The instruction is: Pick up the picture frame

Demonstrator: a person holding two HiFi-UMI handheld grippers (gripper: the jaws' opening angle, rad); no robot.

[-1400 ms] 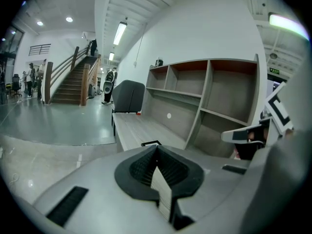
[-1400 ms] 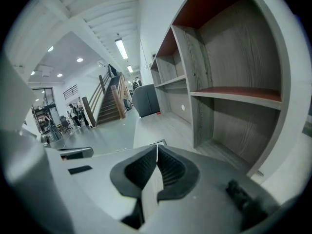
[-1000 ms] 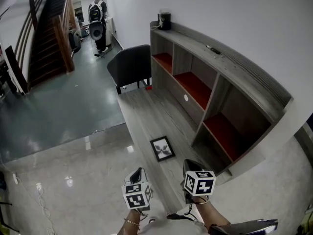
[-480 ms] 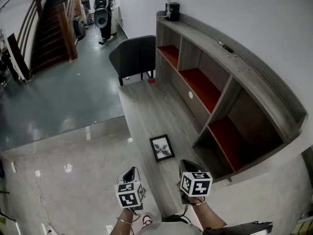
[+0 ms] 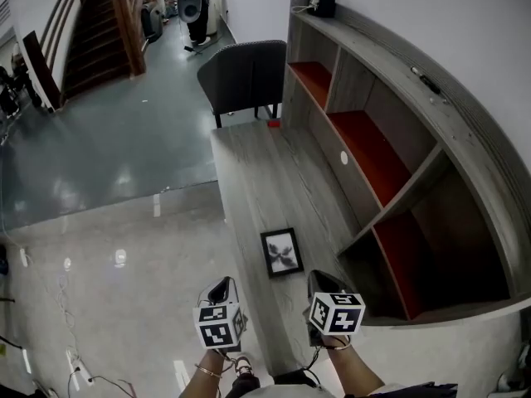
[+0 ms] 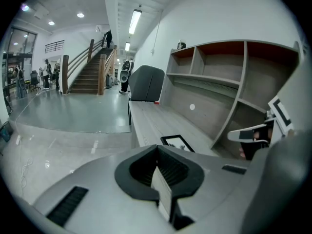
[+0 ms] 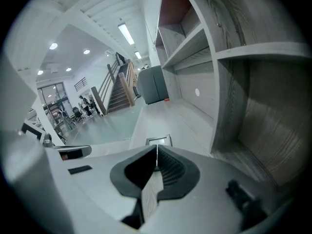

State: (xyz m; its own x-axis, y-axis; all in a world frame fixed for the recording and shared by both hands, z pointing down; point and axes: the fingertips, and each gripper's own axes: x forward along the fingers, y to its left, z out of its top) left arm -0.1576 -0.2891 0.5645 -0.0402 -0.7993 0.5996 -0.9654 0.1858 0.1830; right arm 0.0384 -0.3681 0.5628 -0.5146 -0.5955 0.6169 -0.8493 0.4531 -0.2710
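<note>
Now | left tool (image 5: 221,288): jaws together, empty | right tool (image 5: 322,280): jaws together, empty | picture frame (image 5: 281,252): untouched, apart

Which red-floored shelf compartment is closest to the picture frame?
The near-end compartment, just right of the picture frame; the other two lie farther along, toward the black chair.

Picture frame (image 5: 281,252) on platform (image 5: 264,172) beside shelves (image 5: 390,60)

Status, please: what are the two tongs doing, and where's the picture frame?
Left tongs shut, empty. Right tongs shut, empty. Frame flat on platform ahead, untouched. Path clear.
</note>
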